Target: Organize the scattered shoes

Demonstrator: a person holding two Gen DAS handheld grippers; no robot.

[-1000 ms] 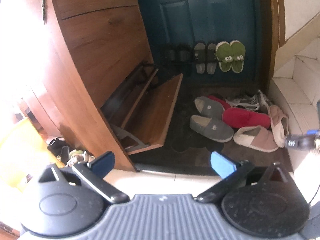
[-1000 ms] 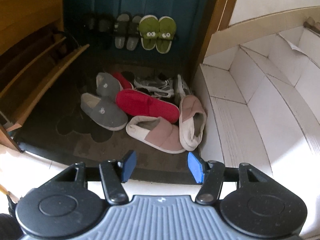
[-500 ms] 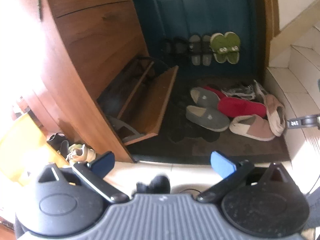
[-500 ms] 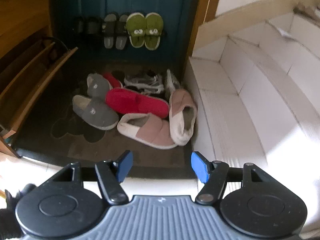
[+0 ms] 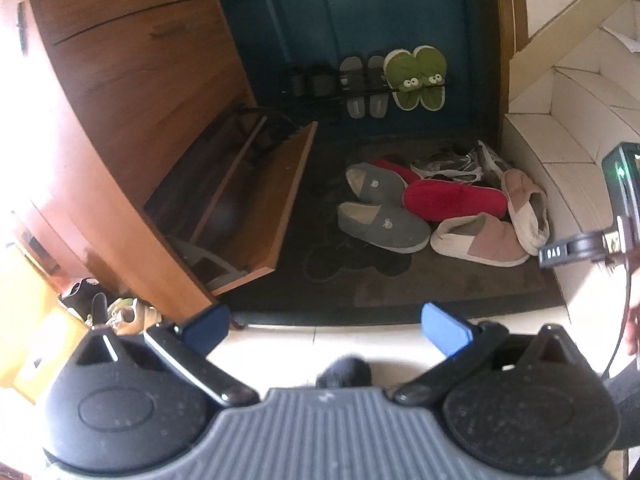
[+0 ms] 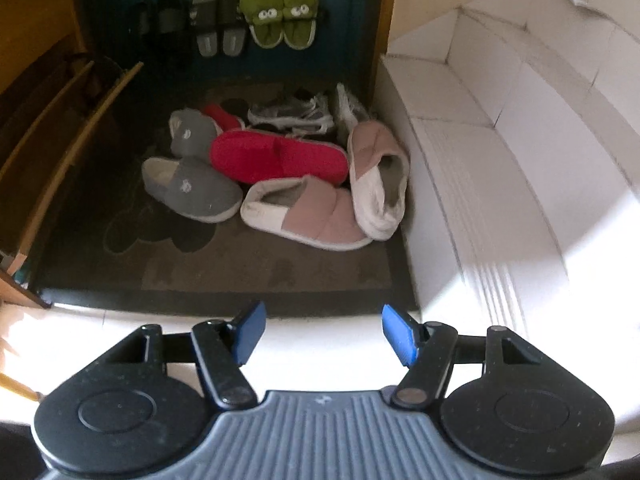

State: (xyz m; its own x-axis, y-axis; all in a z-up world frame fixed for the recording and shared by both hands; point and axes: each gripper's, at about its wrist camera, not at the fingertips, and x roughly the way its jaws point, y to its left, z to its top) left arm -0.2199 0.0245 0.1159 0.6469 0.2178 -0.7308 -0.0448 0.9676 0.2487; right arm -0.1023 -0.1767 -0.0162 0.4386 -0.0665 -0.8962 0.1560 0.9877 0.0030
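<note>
A heap of soft fabric slippers sits on the dark doormat [image 6: 224, 280] against the white stair block: a red slipper [image 6: 276, 158] at the centre, two grey slip-ons [image 6: 192, 190] on its side toward the tilted-open wooden shoe cabinet [image 5: 240, 196], two pink-and-white slippers [image 6: 316, 212] nearer the stairs, grey trainers behind. Green frog slippers [image 6: 280, 10] hang on the teal door's rack beyond the mat. Left gripper [image 5: 326, 326] and right gripper [image 6: 320, 334] hover short of the mat, blue pads spread, nothing between them.

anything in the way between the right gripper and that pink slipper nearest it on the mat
Nothing visible. Only bare pale floor and dark doormat lie between the open right gripper and the near pink-and-white fabric slipper.
</note>
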